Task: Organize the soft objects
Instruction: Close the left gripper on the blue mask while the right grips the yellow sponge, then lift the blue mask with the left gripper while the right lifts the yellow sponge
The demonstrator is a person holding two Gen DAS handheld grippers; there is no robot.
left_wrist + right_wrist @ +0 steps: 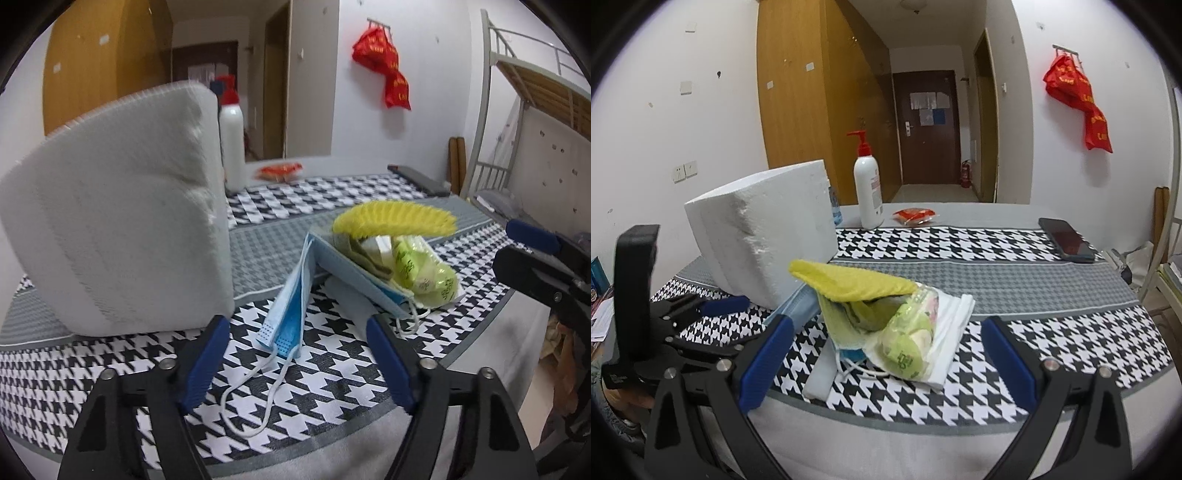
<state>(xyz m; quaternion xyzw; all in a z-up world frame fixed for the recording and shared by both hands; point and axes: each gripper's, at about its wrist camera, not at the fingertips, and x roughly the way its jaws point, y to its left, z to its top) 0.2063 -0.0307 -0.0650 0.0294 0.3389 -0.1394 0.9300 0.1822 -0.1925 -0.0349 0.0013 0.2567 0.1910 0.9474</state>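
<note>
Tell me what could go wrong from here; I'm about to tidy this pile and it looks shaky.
1. The yellow cloth perches on top of the pile, overhanging it; pulling the green packet from below could tip it off.
2. The mask stands tented with ear loops trailing between the open left gripper; a loop may snag.
3. The foam block stands upright close by; a nudge might topple it.

Left hand-held gripper (295, 354) spread wide, empty; right hand-held gripper (886, 354) likewise.

Blue masks (291, 295), yellow cloth (849, 282), perhaps wipes (912, 339), piled together.
</note>
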